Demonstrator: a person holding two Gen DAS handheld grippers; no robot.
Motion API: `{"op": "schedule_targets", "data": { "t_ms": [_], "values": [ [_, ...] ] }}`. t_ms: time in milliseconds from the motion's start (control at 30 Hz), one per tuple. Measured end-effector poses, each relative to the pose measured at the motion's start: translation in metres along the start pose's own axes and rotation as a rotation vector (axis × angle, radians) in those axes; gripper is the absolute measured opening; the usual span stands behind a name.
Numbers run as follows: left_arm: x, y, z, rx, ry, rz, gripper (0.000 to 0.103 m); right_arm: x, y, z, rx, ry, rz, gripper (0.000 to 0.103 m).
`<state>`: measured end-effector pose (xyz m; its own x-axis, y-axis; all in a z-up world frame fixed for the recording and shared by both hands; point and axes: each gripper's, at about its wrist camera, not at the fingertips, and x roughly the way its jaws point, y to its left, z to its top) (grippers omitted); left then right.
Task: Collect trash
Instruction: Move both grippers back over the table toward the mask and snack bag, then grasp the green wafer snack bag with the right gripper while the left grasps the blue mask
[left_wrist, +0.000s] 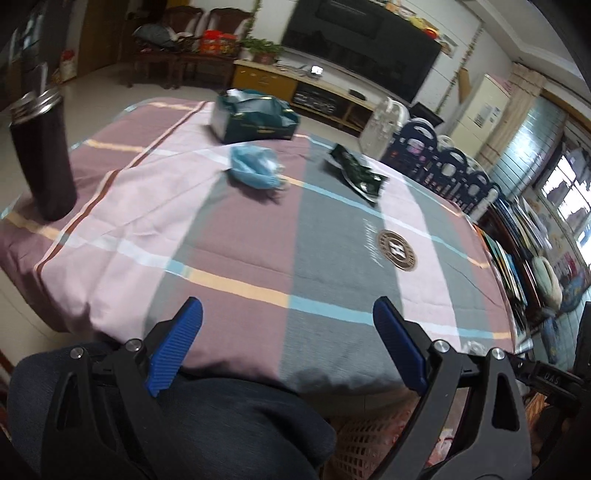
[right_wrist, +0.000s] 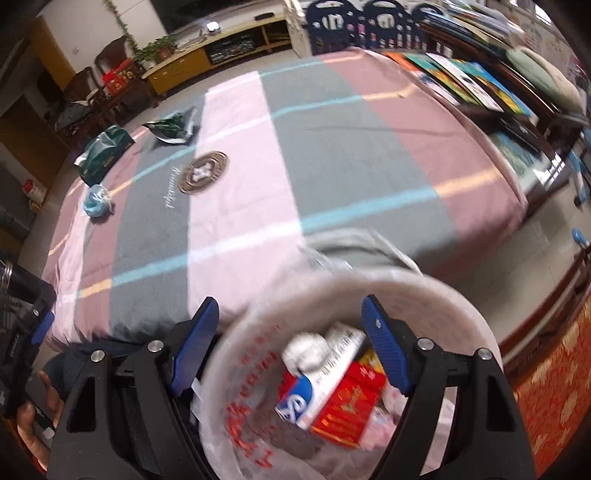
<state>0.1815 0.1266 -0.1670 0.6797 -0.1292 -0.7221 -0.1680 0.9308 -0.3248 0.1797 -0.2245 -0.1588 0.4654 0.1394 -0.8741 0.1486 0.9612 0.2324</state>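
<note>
Hovering our right claw (right_wrist: 288, 328), jaws apart and empty, over the lined bin (right_wrist: 436, 284), we should next send the equally spread left claw (left_wrist: 288, 325) squarely down onto the far blue wad (left_wrist: 255, 166) on the bench (left_wrist: 240, 236).

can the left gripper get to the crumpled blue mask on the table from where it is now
Probably yes. The left gripper is open and empty at the near table edge, and only bare tablecloth lies between it and the blue mask. The black bottle stands well off to the side.
</note>
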Motion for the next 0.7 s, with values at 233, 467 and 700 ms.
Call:
{"op": "schedule_targets", "data": {
  "t_ms": [233,467,700],
  "values": [
    [0.018,0.04,0.003,-0.166,0.052,-0.011,0.094,0.062,0.087,0.091,-0.125,-0.065,0.056,0.078],
    [0.033,0.037,0.049,-0.138,0.041,0.041,0.095,0.146,0.201,0.194,-0.409,-0.196,-0.088,0.087],
    [0.083,0.048,0.116,-0.164,0.034,0.07,0.097,0.255,0.227,0.232,-0.519,-0.028,-0.262,0.086]
  ]
}}
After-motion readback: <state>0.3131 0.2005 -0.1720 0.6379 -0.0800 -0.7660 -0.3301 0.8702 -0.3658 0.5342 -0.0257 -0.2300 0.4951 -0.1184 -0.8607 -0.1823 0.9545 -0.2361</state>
